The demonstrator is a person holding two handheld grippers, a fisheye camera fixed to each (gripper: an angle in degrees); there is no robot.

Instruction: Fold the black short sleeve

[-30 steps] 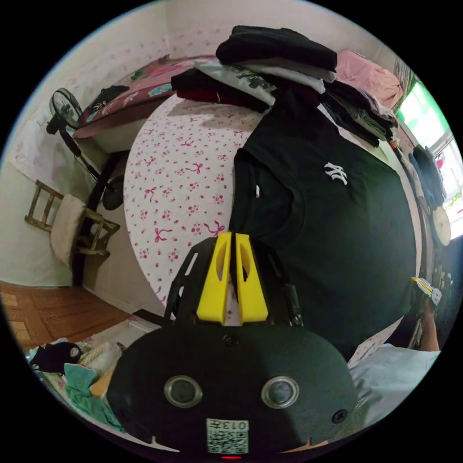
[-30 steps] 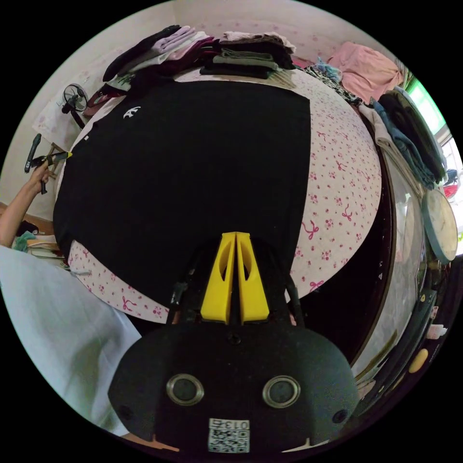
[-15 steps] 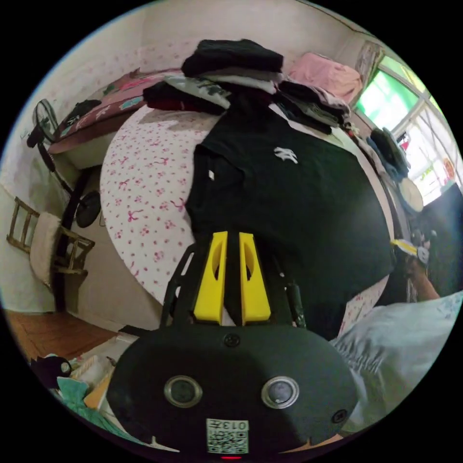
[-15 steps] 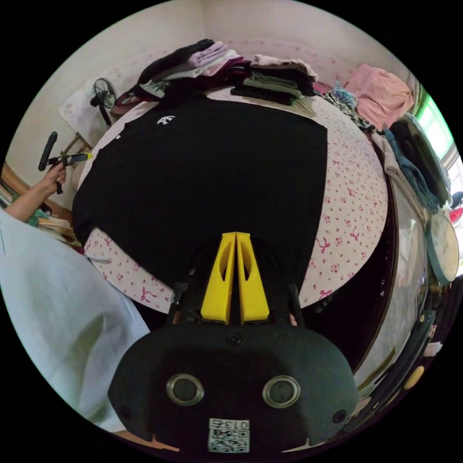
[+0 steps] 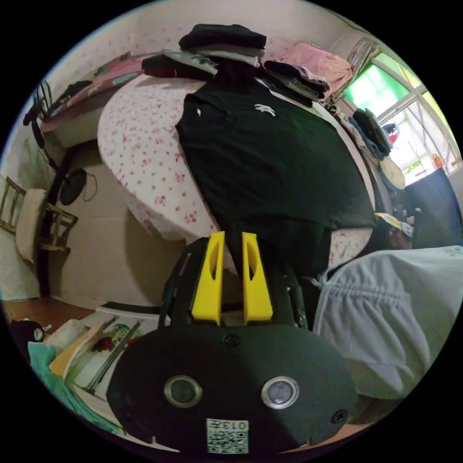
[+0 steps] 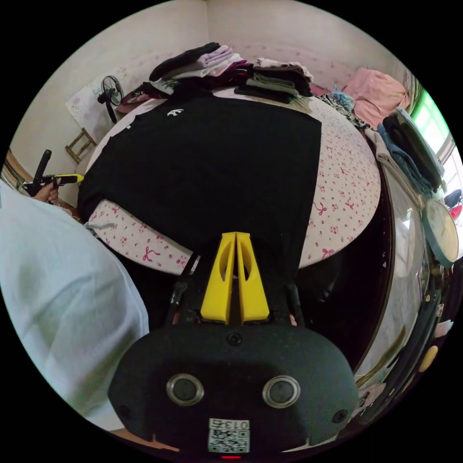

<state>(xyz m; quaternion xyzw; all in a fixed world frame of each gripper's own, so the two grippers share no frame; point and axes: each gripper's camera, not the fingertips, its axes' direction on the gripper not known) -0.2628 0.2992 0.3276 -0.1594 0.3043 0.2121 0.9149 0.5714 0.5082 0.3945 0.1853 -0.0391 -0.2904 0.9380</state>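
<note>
The black short-sleeve shirt (image 5: 270,159) lies spread face up on the flowered bed cover (image 5: 140,144), with a small white logo on its chest. Its near part hangs over the bed's edge. In the left gripper view my left gripper (image 5: 232,237) hovers off the bed's edge, jaws slightly parted with nothing between them. The same gripper (image 6: 58,179) shows in a hand at the far left of the right gripper view, away from the shirt (image 6: 212,159). My right gripper (image 6: 236,235) is shut, its tips against the hanging black hem.
Stacks of folded clothes (image 6: 231,67) line the far side of the bed, and a pink heap (image 6: 376,91) lies at the back right. A fan (image 6: 110,89) and a wooden chair (image 5: 34,222) stand beside the bed. The person's pale clothing (image 5: 386,308) is close by.
The left gripper has drawn back from the shirt's side to beyond the bed's edge, and its jaws have parted. The right gripper stays shut, and the shirt now hangs further over the near edge.
</note>
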